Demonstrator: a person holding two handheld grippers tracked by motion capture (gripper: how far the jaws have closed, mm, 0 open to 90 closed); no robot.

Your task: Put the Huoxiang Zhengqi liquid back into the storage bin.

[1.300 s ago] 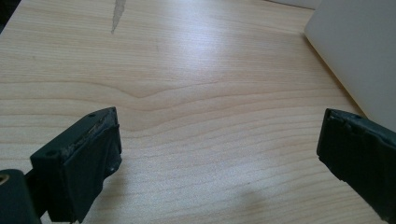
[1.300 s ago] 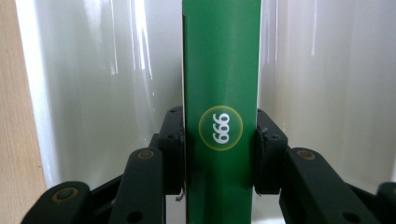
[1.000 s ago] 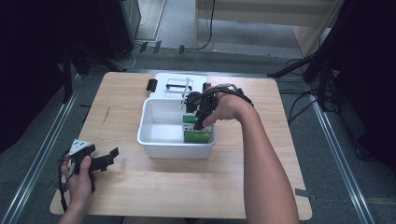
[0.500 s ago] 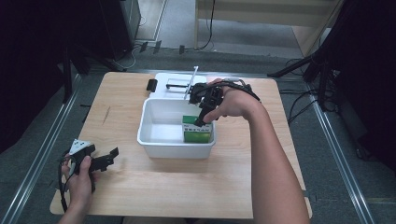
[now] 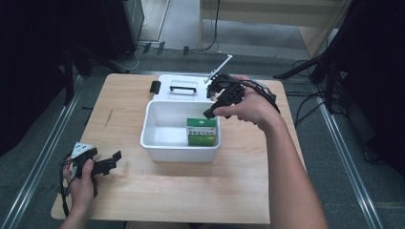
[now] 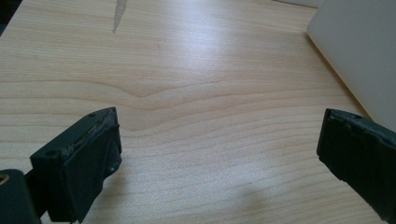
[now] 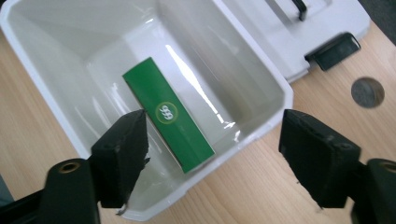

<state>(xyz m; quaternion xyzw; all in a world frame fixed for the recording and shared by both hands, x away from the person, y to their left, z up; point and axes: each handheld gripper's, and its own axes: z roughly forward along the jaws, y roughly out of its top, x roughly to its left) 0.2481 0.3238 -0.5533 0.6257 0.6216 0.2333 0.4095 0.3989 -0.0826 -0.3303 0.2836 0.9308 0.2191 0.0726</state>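
Green box (image 5: 202, 131) stands inside the white bin (image 5: 157, 143), against the wall nearest the right gripper (image 5: 220, 101). That gripper hangs above the bin's right rim, clear of the box. In the right gripper view the box (image 7: 168, 113) lies below and between the jaws, nearer the left one, with no pad on it. The jaws have just been opening and stand apart with nothing gripped.

Orientation of the box: in the high view it stands on edge, its broad printed face turned toward the person and its narrow top face, green with a white band, turned up. Its long axis runs across the bin, parallel to the near wall. In the right gripper view the axis runs on a diagonal from upper left to lower right, with a round white mark near mid-length.

White lid (image 5: 184, 88) with a black handle lies flat on the surface (image 5: 200, 191) behind the bin, touching its far rim.

Left gripper (image 5: 104, 163) rests low over the surface near the front left corner, well apart from the bin. Its jaws stand wide open over bare wood in the left gripper view, holding nothing; the bin's wall (image 6: 359, 51) shows at upper right.
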